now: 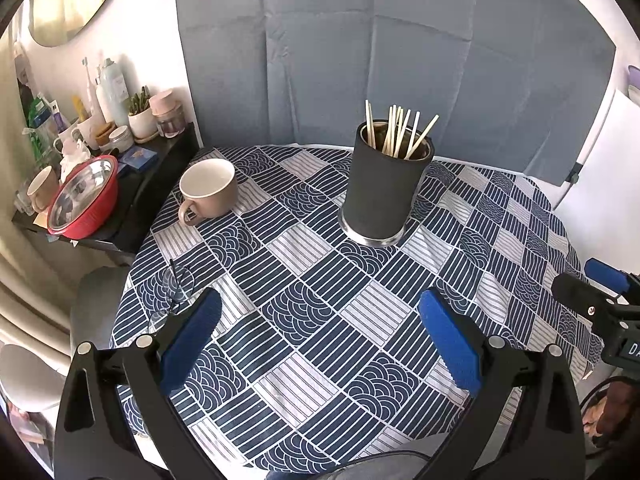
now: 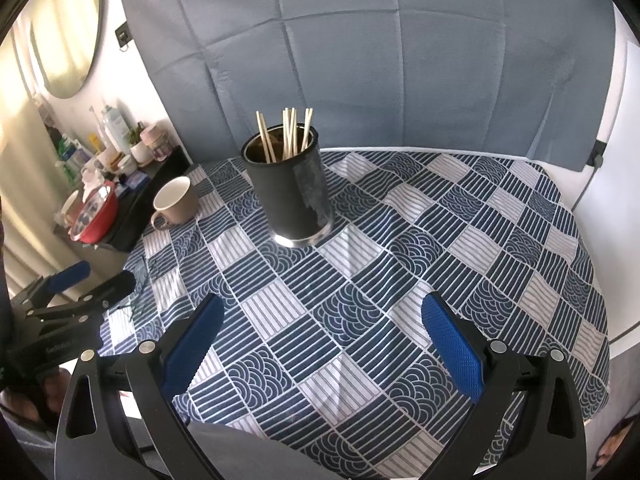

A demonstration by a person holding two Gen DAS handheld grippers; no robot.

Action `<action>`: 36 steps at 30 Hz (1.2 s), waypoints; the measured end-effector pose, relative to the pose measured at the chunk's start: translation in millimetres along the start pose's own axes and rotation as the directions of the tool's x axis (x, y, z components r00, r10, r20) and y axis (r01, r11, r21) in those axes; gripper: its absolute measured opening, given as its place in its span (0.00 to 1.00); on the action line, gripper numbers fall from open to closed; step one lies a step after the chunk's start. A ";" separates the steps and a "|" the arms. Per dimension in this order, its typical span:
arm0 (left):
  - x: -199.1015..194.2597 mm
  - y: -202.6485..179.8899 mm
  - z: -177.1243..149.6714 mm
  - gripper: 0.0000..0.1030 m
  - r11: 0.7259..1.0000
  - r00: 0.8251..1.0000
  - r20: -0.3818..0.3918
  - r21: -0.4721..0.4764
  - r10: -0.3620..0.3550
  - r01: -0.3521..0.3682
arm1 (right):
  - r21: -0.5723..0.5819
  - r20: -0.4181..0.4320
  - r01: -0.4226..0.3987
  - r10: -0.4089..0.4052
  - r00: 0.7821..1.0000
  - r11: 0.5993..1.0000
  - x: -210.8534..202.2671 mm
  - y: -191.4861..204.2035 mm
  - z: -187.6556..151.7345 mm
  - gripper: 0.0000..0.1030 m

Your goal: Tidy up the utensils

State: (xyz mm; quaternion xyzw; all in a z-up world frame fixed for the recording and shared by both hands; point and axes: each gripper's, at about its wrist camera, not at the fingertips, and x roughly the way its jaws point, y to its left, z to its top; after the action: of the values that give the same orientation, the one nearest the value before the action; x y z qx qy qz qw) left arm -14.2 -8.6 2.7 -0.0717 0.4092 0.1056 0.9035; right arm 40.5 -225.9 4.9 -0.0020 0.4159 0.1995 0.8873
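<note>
A black cylindrical holder (image 1: 380,192) stands upright on the table, with several pale wooden chopsticks (image 1: 396,132) sticking out of its top. It also shows in the right wrist view (image 2: 294,196), with its chopsticks (image 2: 288,132). My left gripper (image 1: 320,320) is open and empty, low over the near part of the table. My right gripper (image 2: 322,324) is open and empty, likewise near the front edge. Each gripper shows at the edge of the other's view: the right gripper (image 1: 592,284) and the left gripper (image 2: 96,278).
A beige mug (image 1: 208,190) stands at the table's far left. Clear eyeglasses (image 1: 176,284) lie near the left edge. A blue patterned tablecloth (image 1: 320,280) covers the round table. A side shelf holds a red bowl (image 1: 86,200) and jars. A grey backdrop stands behind.
</note>
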 end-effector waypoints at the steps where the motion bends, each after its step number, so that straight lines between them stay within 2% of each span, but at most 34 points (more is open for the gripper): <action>1: 0.2 -0.2 -0.2 0.94 1.000 1.000 -0.001 0.000 0.000 0.000 | -0.001 -0.002 0.001 -0.001 1.000 1.000 0.3 -0.2 -0.1 0.92; 30: 3.5 -0.5 0.6 0.94 1.000 1.000 -0.016 -0.005 -0.022 0.021 | -0.009 -0.013 -0.003 0.003 1.000 1.000 3.8 -0.5 0.2 0.92; 36: 5.6 4.6 3.1 0.94 0.999 1.000 -0.019 -0.035 -0.023 0.022 | -0.016 -0.012 -0.003 0.003 1.000 1.000 4.5 1.3 1.5 0.92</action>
State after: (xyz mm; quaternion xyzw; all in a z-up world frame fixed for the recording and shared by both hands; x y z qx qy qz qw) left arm -9.5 -2.8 0.3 -0.0928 0.4150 0.1017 0.8993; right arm 43.7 -222.9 2.8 -0.0097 0.4194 0.2040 0.8845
